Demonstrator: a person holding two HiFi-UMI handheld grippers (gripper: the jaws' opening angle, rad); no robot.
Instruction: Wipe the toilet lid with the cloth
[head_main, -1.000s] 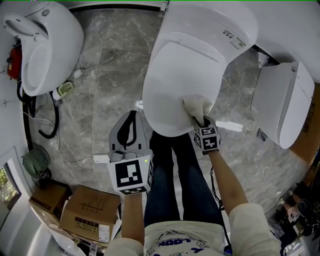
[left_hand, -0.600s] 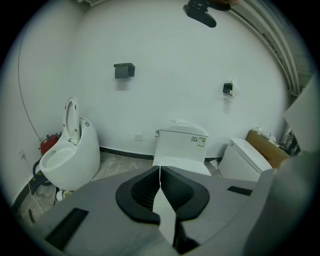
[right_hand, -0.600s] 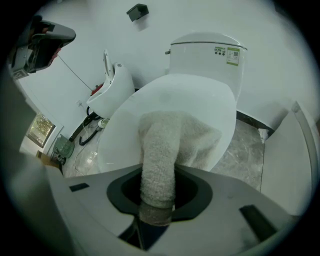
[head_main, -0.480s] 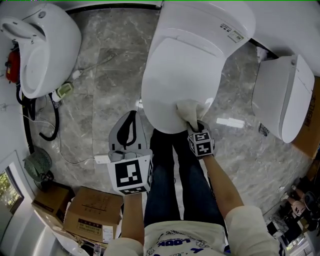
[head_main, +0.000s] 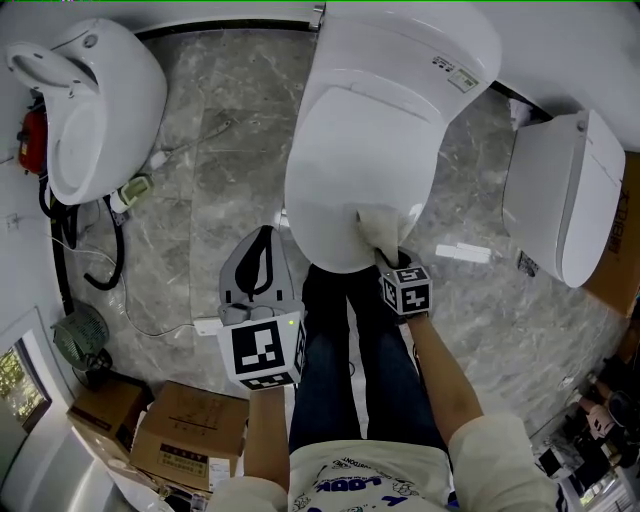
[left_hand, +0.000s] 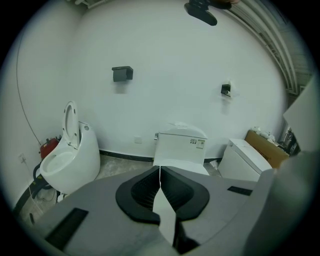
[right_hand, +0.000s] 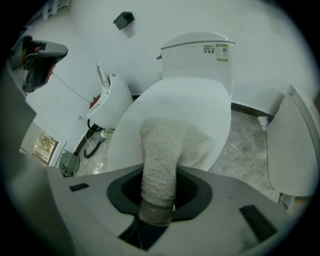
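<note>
While pinching the one cloth in the right gripper, presses it onto the toilet lid near its 6 o'clock edge. Holds the left gripper, pressed together on nothing, over the marble floor at 7 o'clock. Counts three toilets: second toilet at 10 o'clock, third toilet at 3 o'clock, bare floor between.

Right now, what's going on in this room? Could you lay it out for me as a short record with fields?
floor: grey stone
toilet lid: white, closed
cloth: pale, bunched, lying on the lid's near edge
right gripper: jaws shut on the cloth
left gripper: jaws together, nothing between them, held over the floor to the left of that toilet
left toilet: lid up
boxes: cardboard, on the floor beside the person
</note>
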